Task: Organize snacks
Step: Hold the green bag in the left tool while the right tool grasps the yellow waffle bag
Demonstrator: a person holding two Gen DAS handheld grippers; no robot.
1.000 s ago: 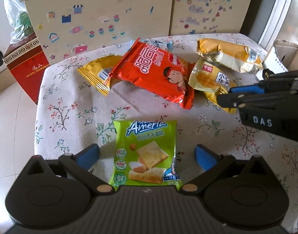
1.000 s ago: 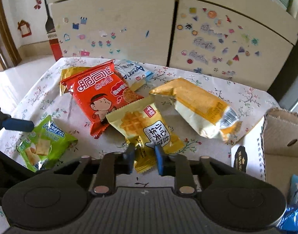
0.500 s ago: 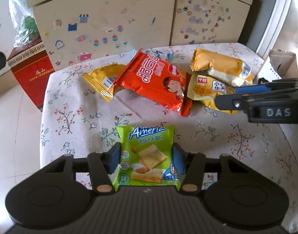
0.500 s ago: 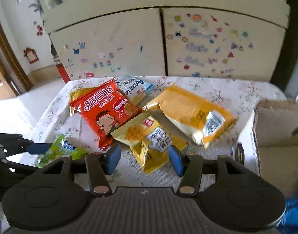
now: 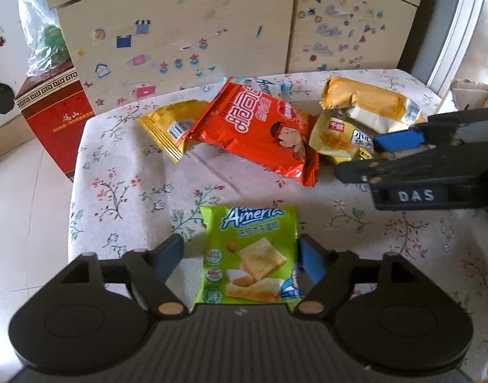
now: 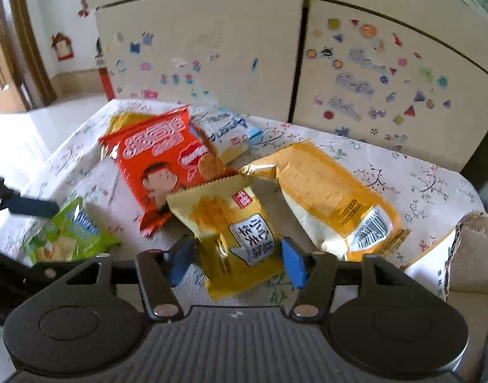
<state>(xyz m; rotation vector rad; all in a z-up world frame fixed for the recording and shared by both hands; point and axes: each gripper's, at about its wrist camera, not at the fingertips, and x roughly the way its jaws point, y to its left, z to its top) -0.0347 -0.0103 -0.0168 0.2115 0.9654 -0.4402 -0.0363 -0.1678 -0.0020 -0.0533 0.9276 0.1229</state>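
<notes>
Your left gripper (image 5: 240, 260) is opening around the green packet (image 5: 250, 255); beside it, your right gripper (image 6: 234, 257) stands spread around the yellow packet (image 6: 234, 233), not pinching.

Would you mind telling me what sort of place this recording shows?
Most likely a family home: a table under a floral tablecloth, a sticker-covered cabinet behind it, and a tiled floor. Loose snack packets lie on the cloth.
</notes>
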